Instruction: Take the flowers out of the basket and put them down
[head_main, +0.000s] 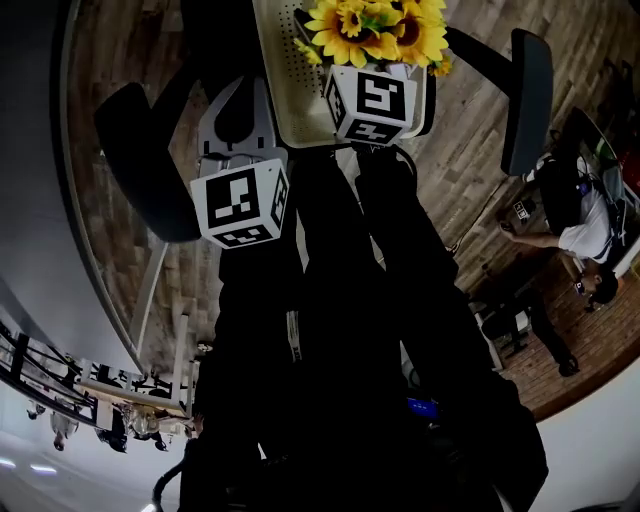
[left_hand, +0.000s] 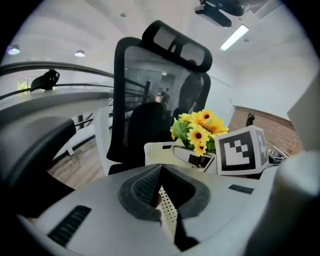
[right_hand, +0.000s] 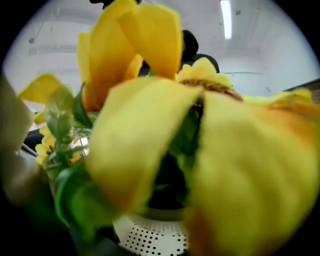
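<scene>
A bunch of yellow sunflowers (head_main: 380, 30) stands at the tip of my right gripper (head_main: 385, 65), just over the white perforated basket (head_main: 290, 90). In the right gripper view the blooms (right_hand: 150, 125) fill the picture and hide the jaws; the basket's dotted wall (right_hand: 155, 235) shows below them. My left gripper (head_main: 245, 100) is shut on the basket's wall, and a perforated sheet (left_hand: 167, 210) sits pinched between its pads. From the left gripper view the flowers (left_hand: 200, 129) rise from the right gripper (left_hand: 195, 160) above the basket's rim (left_hand: 157, 150).
A black office chair (left_hand: 150, 90) stands right behind the basket, with its armrests (head_main: 527, 95) on either side. A person (head_main: 585, 225) sits on the wooden floor level at the right. A railing (head_main: 40, 370) runs along the lower left.
</scene>
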